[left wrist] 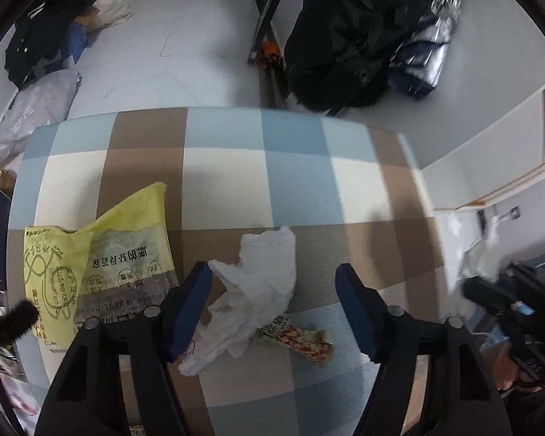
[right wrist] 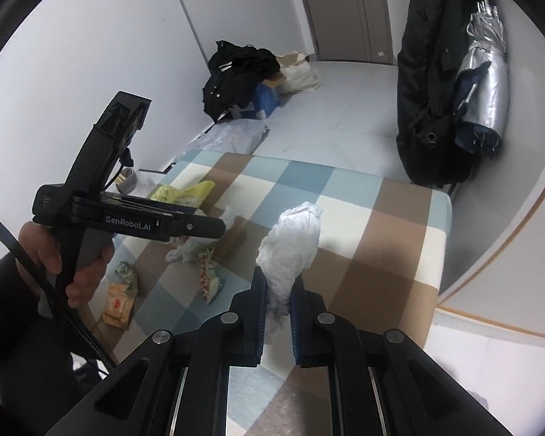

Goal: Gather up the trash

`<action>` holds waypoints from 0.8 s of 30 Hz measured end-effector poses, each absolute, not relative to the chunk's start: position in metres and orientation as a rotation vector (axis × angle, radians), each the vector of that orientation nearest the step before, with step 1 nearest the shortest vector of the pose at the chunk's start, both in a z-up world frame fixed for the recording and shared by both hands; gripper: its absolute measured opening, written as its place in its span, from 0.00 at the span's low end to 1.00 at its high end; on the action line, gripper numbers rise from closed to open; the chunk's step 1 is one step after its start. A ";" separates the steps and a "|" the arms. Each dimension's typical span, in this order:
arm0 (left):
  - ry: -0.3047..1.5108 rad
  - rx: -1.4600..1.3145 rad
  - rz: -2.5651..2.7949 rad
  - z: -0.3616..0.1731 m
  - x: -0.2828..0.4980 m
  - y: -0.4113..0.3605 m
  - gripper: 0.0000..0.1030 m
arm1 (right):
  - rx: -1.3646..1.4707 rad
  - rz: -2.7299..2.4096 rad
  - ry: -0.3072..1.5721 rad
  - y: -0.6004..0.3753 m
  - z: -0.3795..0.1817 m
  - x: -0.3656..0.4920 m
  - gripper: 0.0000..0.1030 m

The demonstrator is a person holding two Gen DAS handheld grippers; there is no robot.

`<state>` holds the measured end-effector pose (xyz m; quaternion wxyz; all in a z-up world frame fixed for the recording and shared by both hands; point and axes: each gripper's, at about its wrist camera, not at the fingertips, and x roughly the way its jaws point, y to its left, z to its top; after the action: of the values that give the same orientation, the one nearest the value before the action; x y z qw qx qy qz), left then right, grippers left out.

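Note:
My left gripper [left wrist: 274,290] is open above a crumpled white plastic bag [left wrist: 254,290] on the checked table [left wrist: 301,174]. A red-and-white snack wrapper [left wrist: 301,345] lies just below the bag. A yellow bread bag [left wrist: 98,265] lies to the left. My right gripper [right wrist: 278,290] is shut on a crumpled white tissue [right wrist: 290,247] and holds it above the table [right wrist: 381,254]. The right wrist view shows the left gripper's body [right wrist: 127,218] over the white bag [right wrist: 185,247], the wrapper [right wrist: 209,272], the yellow bag [right wrist: 185,192] and two small snack packets [right wrist: 121,294].
A black coat [right wrist: 432,83] and a silver umbrella [right wrist: 487,72] hang at the right wall. Black clothes and bags [right wrist: 250,76] are piled on the floor by the far wall. A grey plastic bag [left wrist: 32,112] lies left of the table.

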<state>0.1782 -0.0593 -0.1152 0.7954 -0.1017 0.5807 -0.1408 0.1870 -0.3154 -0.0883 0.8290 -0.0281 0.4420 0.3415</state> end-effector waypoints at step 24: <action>1.121 -0.474 -0.439 -0.075 0.164 -0.034 0.09 | -0.050 0.702 0.929 -0.315 -0.089 0.183 0.10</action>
<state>0.1641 -0.0339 -0.0754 0.7978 -0.2210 0.5223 -0.2043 0.1828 -0.3152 -0.0891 0.8351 -0.0236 0.4386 0.3313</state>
